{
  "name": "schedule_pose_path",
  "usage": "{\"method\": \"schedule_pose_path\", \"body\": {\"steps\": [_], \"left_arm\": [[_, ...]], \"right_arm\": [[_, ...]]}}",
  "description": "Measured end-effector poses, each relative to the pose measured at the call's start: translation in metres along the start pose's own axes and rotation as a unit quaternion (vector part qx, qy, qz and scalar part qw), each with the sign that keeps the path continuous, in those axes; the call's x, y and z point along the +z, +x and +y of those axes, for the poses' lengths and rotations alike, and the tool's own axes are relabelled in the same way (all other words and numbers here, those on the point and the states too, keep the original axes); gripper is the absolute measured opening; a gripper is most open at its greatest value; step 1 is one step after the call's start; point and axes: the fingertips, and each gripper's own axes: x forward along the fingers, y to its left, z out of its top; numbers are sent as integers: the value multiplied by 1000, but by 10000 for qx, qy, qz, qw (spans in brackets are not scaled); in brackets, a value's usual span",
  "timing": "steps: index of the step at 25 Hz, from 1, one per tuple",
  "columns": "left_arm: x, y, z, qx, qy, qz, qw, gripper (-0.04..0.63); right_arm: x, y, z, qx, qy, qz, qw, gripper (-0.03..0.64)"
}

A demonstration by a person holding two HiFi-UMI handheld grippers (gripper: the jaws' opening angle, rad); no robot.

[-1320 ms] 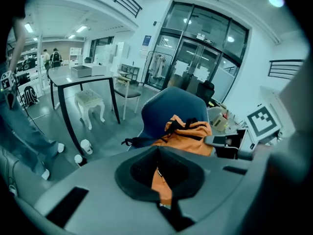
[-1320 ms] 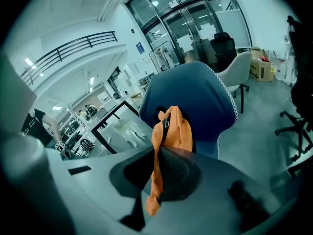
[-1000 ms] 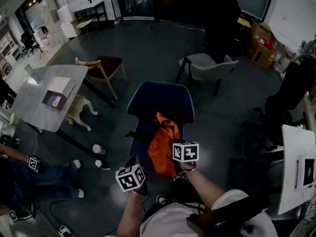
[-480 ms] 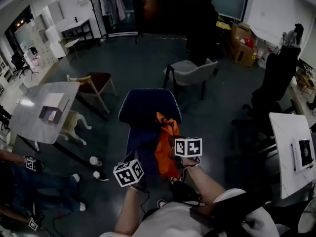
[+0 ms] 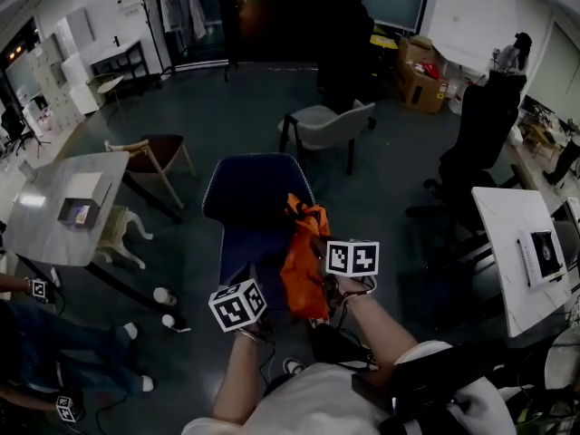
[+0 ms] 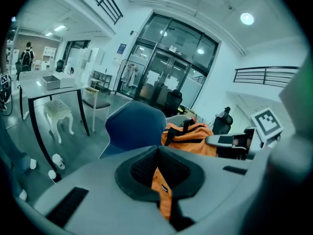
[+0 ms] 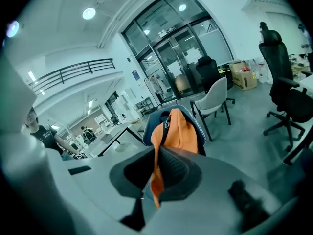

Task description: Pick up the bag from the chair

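Head view: pinching orange bag (image 5: pixel 300 254) fabric in left gripper (image 5: pixel 263 285) and right gripper (image 5: pixel 319 263), both clamped, over blue chair (image 5: pixel 252 198).

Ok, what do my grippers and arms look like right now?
Both the left gripper and right gripper have pale grey bodies, black textured pads and a white cube with black square markers. Forearms bare; a white short-sleeved shirt.
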Motion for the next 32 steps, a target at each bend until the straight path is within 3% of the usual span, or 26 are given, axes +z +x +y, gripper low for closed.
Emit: {"method": "schedule_pose_path", "body": {"steps": [6,14,32], "left_arm": [[2,-1,-14,-165,65,-12,9998,12],[-18,16,-49,-364,200,272,9988,12],[-20,23,-123,-110,439,125,9989,12]], "right_arm": [[-2,-22,-7,16,271,-100,9996,46],[-1,-54,-26,63,477,-255,9985,46],[19,-110,-76,459,66,-312,9984,46]]}}
